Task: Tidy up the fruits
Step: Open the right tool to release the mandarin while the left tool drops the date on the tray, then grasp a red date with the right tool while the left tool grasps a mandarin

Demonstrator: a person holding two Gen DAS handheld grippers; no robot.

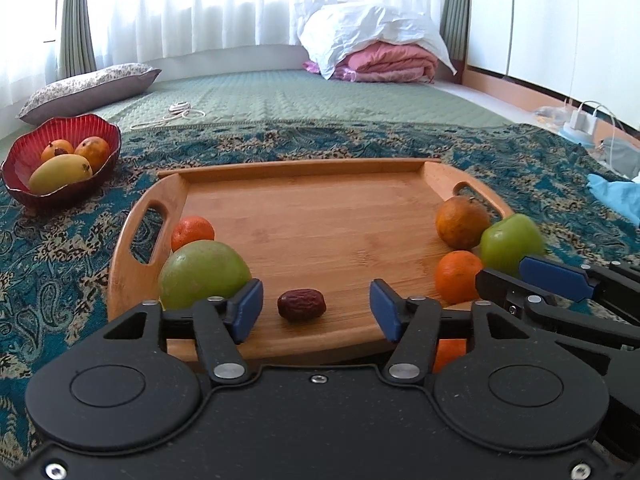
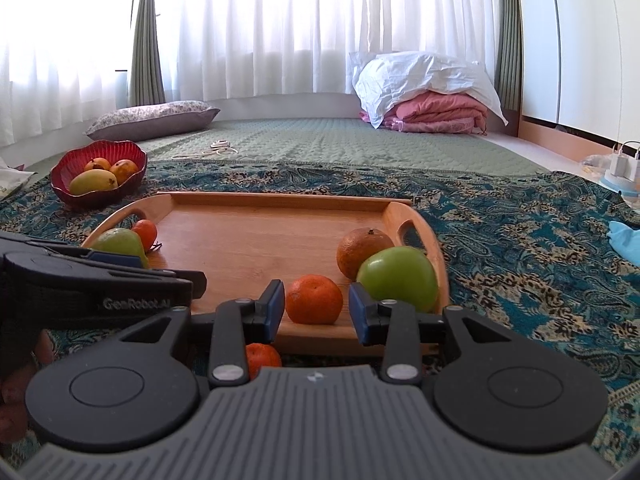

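A wooden tray (image 1: pixel 312 216) (image 2: pixel 248 232) lies on the patterned blanket. My left gripper (image 1: pixel 316 308) is open, with a brown date (image 1: pixel 301 305) between its pads. A green fruit (image 1: pixel 204 274) and a small orange (image 1: pixel 193 233) sit at the tray's left. My right gripper (image 2: pixel 316 310) is open around a small orange (image 2: pixel 314 299) at the tray's near right. A green apple (image 2: pixel 398 278) and a dull orange (image 2: pixel 362 252) lie beside it. Another orange (image 2: pixel 262 358) lies on the blanket below the tray's front edge. A red bowl (image 1: pixel 24 152) (image 2: pixel 66 166) holds a mango and two orange-yellow fruits.
A pillow (image 2: pixel 152 118) and a white cable (image 2: pixel 218 148) lie on the green mat behind. Folded pink bedding under a white cover (image 2: pixel 428 96) is at the back right. A charger and blue cloth (image 2: pixel 624 236) are at the right.
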